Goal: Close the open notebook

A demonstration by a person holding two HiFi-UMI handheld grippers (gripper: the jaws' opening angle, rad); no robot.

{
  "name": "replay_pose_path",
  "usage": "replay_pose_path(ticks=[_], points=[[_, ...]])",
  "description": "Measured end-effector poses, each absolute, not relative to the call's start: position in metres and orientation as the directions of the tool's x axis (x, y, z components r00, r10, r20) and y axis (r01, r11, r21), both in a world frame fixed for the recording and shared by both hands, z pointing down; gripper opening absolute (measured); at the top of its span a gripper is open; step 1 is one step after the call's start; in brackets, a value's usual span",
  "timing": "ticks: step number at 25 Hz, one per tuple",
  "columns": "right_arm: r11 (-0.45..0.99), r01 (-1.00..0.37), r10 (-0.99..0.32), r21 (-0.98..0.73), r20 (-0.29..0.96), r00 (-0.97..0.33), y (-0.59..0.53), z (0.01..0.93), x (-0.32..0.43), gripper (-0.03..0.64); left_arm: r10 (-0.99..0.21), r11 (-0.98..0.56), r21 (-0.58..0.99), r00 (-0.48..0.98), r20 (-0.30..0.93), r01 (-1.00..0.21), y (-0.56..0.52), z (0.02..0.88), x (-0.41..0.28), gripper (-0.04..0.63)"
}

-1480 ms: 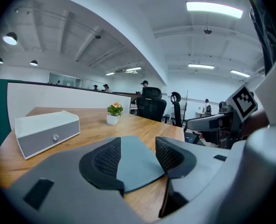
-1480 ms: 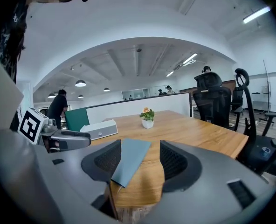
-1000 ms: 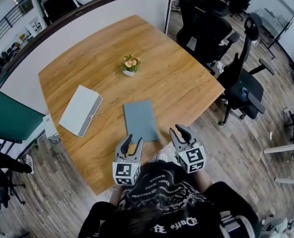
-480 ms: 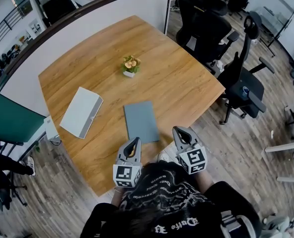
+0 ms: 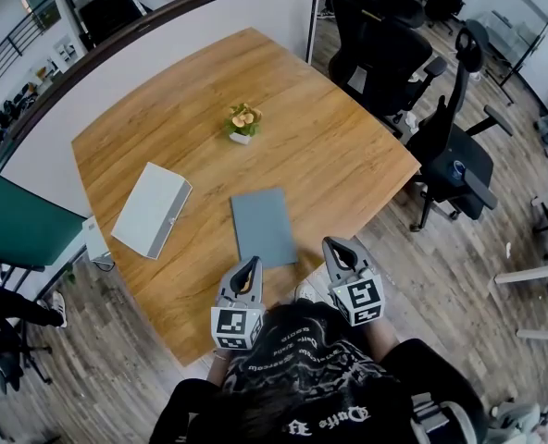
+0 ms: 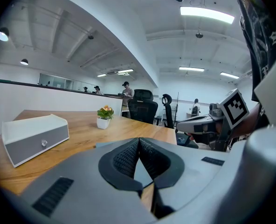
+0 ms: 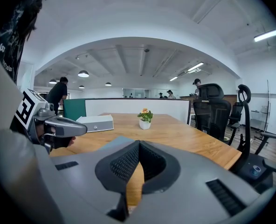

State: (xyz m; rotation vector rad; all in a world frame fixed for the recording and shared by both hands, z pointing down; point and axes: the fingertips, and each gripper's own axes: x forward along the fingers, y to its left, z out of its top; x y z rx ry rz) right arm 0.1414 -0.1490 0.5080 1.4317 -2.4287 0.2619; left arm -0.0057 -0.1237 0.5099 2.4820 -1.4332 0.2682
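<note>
A slate-blue, flat rectangular notebook (image 5: 263, 228) lies closed, cover up, on the light wooden worktop (image 5: 339, 151), close to the near edge, where the person stands. Its long axis runs from that near edge towards the far side and leans a little to the left as it goes. One short end faces the person and the other faces a small plant with orange flowers in a white pot (image 5: 243, 121) near the middle of the worktop. Which long side carries the spine cannot be made out. The left hand-held gripper (image 5: 254, 261) has its jaws pressed together with nothing between the ribbed pads. Its tip sits at the notebook's near left corner, and whether it touches the cover cannot be told. The right hand-held gripper (image 5: 337, 246) is likewise pressed together and empty. It is at the worktop's near edge, just beside the notebook's near right corner and apart from it. A white oblong box with a grey front panel and a small round knob (image 5: 151, 207) lies towards the left edge, well apart from the notebook.
</note>
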Motion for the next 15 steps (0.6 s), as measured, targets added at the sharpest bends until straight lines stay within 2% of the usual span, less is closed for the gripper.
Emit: replay_pose_path(ticks=[15], points=[[0.508, -0.861, -0.814, 0.033, 0.346, -0.467, -0.1565, 0.5033, 0.1400, 0.005, -0.821, -0.470, 0.135, 0.488, 0.297, -0.872, -0.1293, 0.5116, -0.0046, 0.023]])
